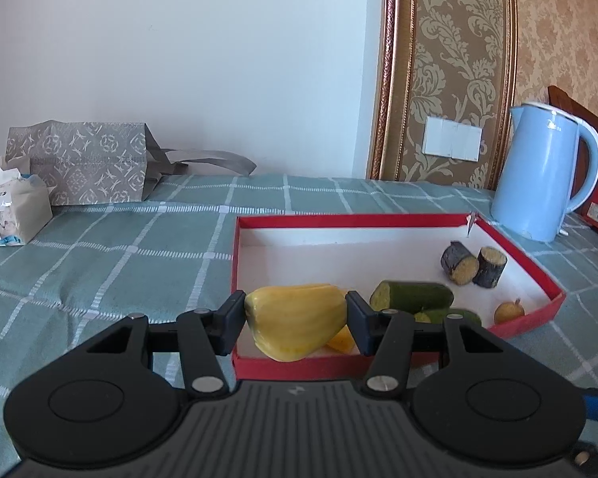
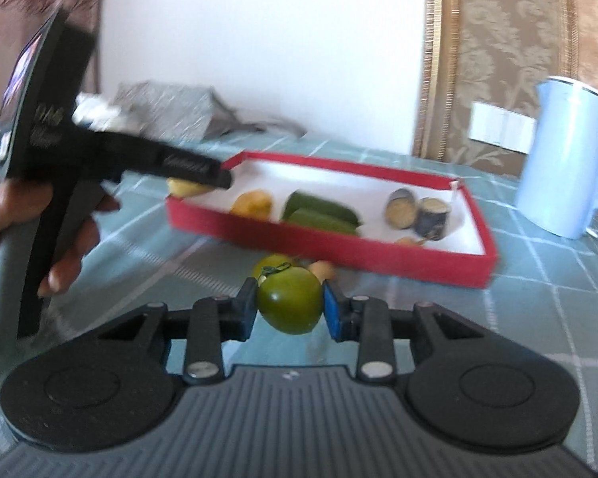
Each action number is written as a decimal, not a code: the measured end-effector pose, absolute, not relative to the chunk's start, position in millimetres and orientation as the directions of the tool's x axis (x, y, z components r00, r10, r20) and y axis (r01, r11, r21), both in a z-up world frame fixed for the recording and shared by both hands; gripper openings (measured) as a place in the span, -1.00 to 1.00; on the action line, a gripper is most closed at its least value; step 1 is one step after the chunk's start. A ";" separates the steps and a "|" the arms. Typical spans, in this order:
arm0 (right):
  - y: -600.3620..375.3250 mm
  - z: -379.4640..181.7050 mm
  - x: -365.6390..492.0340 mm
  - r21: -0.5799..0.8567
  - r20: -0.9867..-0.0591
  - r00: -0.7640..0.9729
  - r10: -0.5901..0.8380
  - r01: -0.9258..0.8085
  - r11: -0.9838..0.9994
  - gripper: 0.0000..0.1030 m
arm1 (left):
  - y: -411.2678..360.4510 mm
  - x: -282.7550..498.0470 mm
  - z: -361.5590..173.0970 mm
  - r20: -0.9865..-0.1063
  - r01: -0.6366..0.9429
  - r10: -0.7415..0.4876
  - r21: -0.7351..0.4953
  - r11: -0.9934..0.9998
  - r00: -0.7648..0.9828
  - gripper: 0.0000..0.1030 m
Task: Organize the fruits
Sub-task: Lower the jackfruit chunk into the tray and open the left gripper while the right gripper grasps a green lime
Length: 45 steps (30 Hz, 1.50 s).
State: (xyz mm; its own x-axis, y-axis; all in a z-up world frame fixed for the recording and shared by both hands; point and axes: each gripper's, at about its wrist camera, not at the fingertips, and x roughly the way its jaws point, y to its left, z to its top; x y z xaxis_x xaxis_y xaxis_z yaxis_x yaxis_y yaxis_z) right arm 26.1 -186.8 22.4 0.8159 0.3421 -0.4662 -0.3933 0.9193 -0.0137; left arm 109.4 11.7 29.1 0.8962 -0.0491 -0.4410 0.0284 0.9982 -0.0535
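Observation:
My left gripper (image 1: 295,314) is shut on a yellow fruit piece (image 1: 295,320) and holds it over the near left corner of the red tray (image 1: 522,322). A second yellow piece (image 1: 341,342) lies just under it. In the tray lie two green cucumber pieces (image 1: 412,296), two dark sugarcane pieces (image 1: 472,265) and a small yellow fruit (image 1: 508,312). My right gripper (image 2: 289,304) is shut on a green tomato (image 2: 289,304), in front of the tray (image 2: 331,245). The left gripper (image 2: 203,173) shows in the right wrist view at the tray's left end.
A blue kettle (image 1: 544,171) stands right of the tray. A patterned bag (image 1: 83,161) and a tissue pack (image 1: 10,209) sit at the far left. Another green fruit (image 2: 269,265) and a small orange fruit (image 2: 323,269) lie on the checked cloth (image 1: 119,263) before the tray.

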 end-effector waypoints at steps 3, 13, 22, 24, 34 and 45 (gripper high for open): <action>-197.1 26.5 27.4 0.004 -0.445 0.837 0.320 -0.355 0.935 -0.38 | 6.9 115.3 31.8 -0.436 0.023 -0.035 -0.033 0.999 0.899 0.04; -208.0 29.6 31.5 -0.002 -0.415 0.867 0.274 -0.302 0.953 -0.38 | -9.9 162.7 36.6 -0.454 0.020 -0.024 -0.014 1.000 0.891 0.04; -217.6 24.8 43.5 0.019 -0.440 0.864 0.246 -0.265 0.964 -0.38 | -19.5 213.1 31.6 -0.483 0.013 -0.028 -0.035 0.999 0.875 0.04; -217.7 23.4 44.6 0.018 -0.445 0.862 0.243 -0.263 0.965 -0.38 | -19.9 219.8 29.9 -0.492 0.009 -0.022 -0.028 1.000 0.870 0.04; -216.1 21.3 45.6 0.025 -0.458 0.853 0.249 -0.268 0.963 -0.38 | -17.6 234.0 19.5 -0.533 -0.015 0.007 -0.011 1.000 0.846 0.05; -215.6 21.3 44.3 0.023 -0.458 0.852 0.254 -0.274 0.961 -0.38 | -24.6 228.6 23.6 -0.488 -0.038 0.069 0.073 0.997 0.870 0.59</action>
State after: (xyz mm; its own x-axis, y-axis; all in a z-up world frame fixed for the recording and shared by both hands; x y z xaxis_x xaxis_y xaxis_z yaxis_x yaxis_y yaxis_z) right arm 44.3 -215.6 21.3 0.8521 0.2542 -0.4576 -0.2742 0.9614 0.0234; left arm 228.6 -24.6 23.6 0.8702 0.0688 -0.4879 -0.0377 0.9966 0.0733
